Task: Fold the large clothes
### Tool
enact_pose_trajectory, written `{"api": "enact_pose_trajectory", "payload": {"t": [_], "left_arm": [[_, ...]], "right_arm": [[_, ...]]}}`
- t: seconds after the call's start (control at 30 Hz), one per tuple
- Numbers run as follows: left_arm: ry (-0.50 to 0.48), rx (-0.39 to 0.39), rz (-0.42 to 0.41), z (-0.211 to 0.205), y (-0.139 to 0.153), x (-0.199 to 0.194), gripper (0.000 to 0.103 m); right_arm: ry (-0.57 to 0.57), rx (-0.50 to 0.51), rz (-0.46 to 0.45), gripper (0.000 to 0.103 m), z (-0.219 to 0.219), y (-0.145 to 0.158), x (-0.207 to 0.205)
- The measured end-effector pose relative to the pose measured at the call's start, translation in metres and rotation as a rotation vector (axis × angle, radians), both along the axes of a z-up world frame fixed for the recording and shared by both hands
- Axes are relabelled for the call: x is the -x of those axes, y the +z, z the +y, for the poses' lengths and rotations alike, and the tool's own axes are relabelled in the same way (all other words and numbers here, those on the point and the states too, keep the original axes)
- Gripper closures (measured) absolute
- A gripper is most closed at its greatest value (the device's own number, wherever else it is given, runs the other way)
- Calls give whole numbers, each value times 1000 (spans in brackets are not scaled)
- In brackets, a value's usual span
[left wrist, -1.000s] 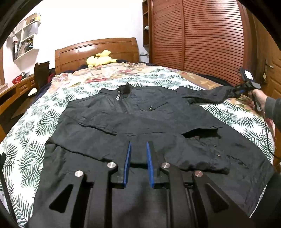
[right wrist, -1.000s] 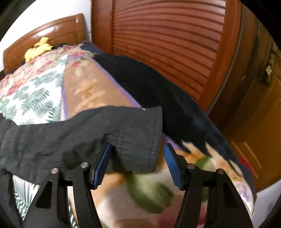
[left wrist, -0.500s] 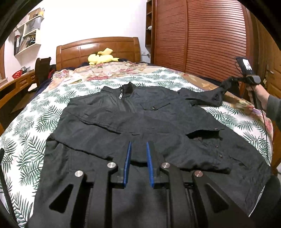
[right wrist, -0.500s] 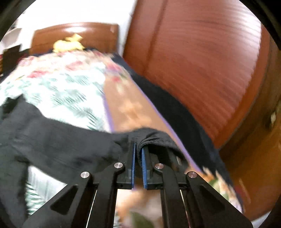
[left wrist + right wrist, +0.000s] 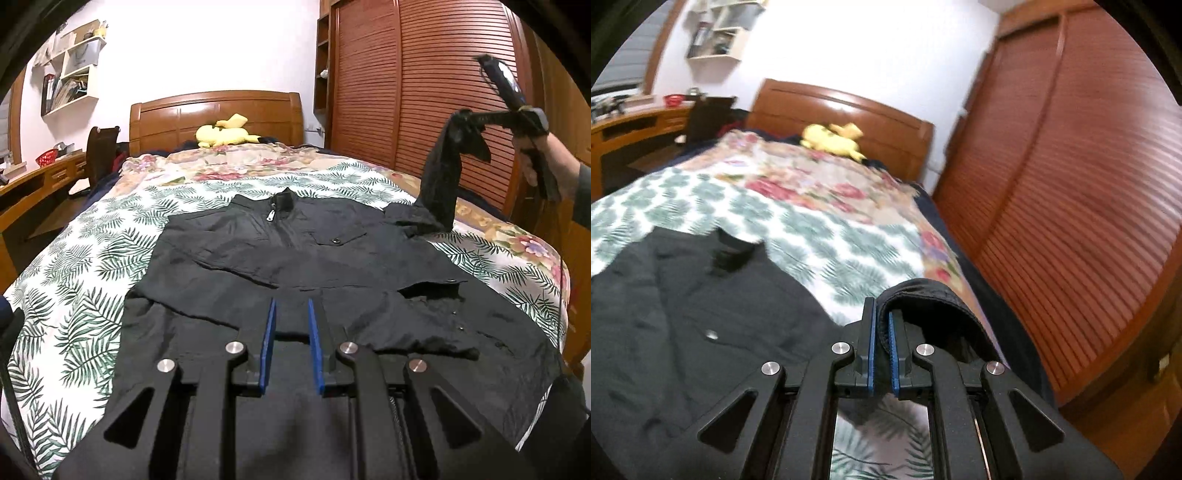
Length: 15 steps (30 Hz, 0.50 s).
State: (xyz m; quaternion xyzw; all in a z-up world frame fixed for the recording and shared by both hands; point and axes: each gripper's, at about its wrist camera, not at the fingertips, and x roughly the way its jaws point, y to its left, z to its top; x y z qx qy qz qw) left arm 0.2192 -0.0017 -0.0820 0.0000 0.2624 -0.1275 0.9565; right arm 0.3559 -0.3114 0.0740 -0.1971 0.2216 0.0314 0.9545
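The black jacket (image 5: 295, 273) lies spread across the bed (image 5: 88, 258). The right hand-held gripper (image 5: 881, 328) clenches its sleeve cuff (image 5: 923, 299), lifted above the bed's right edge. The left hand-held gripper (image 5: 290, 325) hovers released over the hem.

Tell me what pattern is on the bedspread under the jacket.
Green palm-like leaves on white, under the black jacket; the bedspread shows best in the left wrist view.
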Motion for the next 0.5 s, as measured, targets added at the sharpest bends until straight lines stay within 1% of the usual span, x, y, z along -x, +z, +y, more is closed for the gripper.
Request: {"api": "enact_pose_trajectory", "payload": {"t": [0.1,0.27,0.33,0.5], "left_arm": [[12,8,5,9,-1,2,88],[14,17,2,17,0,7,88],[15,12,-4,19,1,9,88],[15,18,-16,23,4,13,88]], "right_arm": [[77,1,-14,99,34,10,13],[204,-30,-18,100,82,20,36],[246,-12,-21,99,99,20,43],[279,-20,9,99,120,21,45]]}}
